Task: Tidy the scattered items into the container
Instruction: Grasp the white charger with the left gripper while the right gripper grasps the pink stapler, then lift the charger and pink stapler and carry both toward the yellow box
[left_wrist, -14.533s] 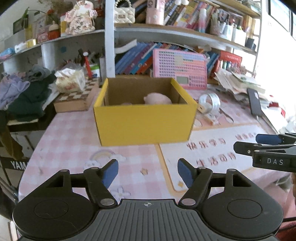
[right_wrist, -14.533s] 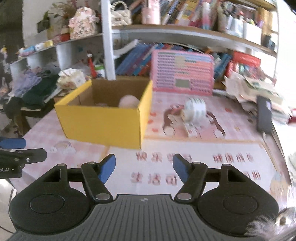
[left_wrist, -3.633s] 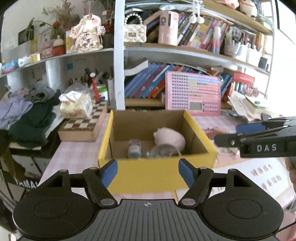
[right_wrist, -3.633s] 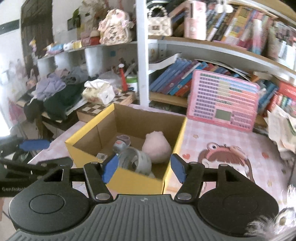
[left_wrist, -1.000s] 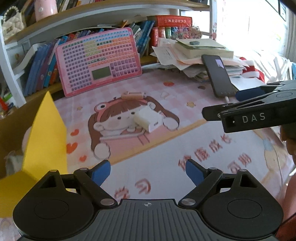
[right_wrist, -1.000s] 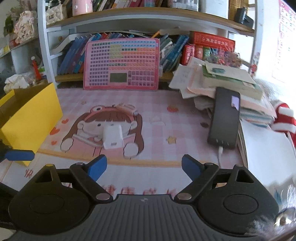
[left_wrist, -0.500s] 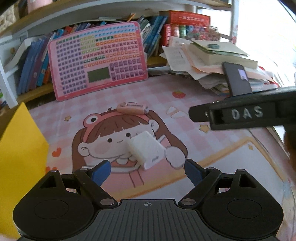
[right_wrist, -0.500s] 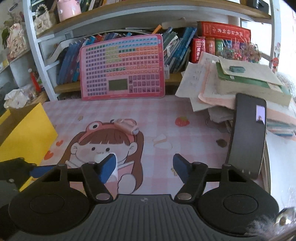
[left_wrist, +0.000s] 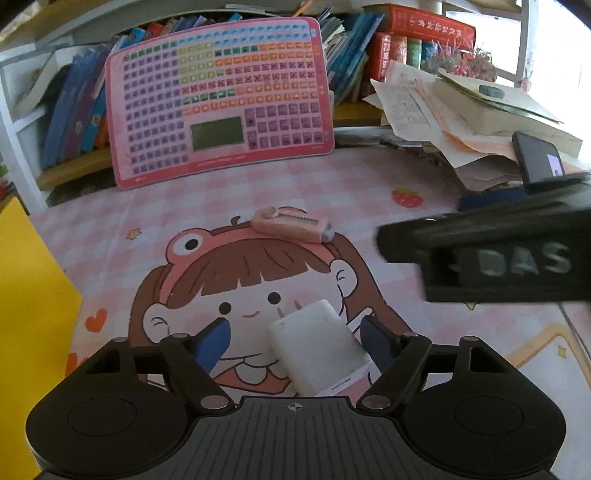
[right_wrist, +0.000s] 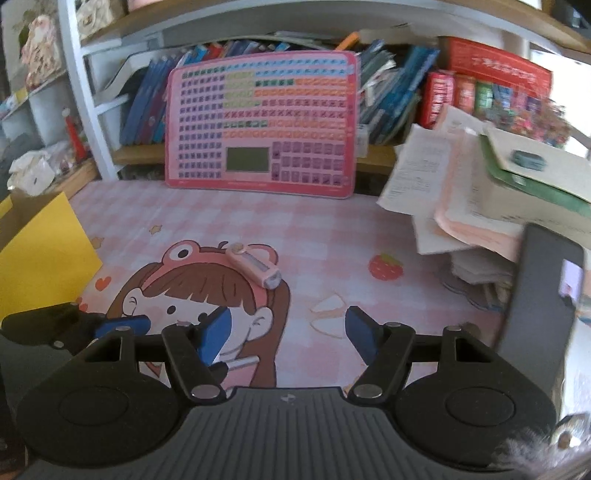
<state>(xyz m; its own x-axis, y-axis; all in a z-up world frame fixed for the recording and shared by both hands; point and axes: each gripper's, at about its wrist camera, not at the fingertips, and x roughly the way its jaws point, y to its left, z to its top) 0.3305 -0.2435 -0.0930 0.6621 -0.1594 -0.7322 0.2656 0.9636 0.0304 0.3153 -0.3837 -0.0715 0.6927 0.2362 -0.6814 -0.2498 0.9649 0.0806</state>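
Note:
A white charger block (left_wrist: 317, 347) lies on the cartoon desk mat (left_wrist: 369, 184), between the fingers of my left gripper (left_wrist: 293, 339). Its jaws are closing around the block; a gap still shows at the left pad. A small pink gadget (left_wrist: 291, 223) lies further back on the mat. In the right wrist view the pink gadget (right_wrist: 255, 269) lies just ahead of my right gripper (right_wrist: 290, 330), which is open with nothing between its fingers. My right gripper (left_wrist: 421, 221) crosses the right of the left wrist view, blurred. A yellow box (left_wrist: 33, 314) stands at the left edge.
A pink keypad toy (right_wrist: 262, 122) leans against the bookshelf at the back. A pile of papers and books (right_wrist: 480, 192) fills the right side, with a black phone (right_wrist: 543, 295) propped on it. The yellow box (right_wrist: 40, 254) borders the mat on the left.
Both grippers moved forward and lower over the mat. The white charger now sits between the left fingers, which have narrowed. The right jaws have also narrowed, and the pink gadget is nearer.

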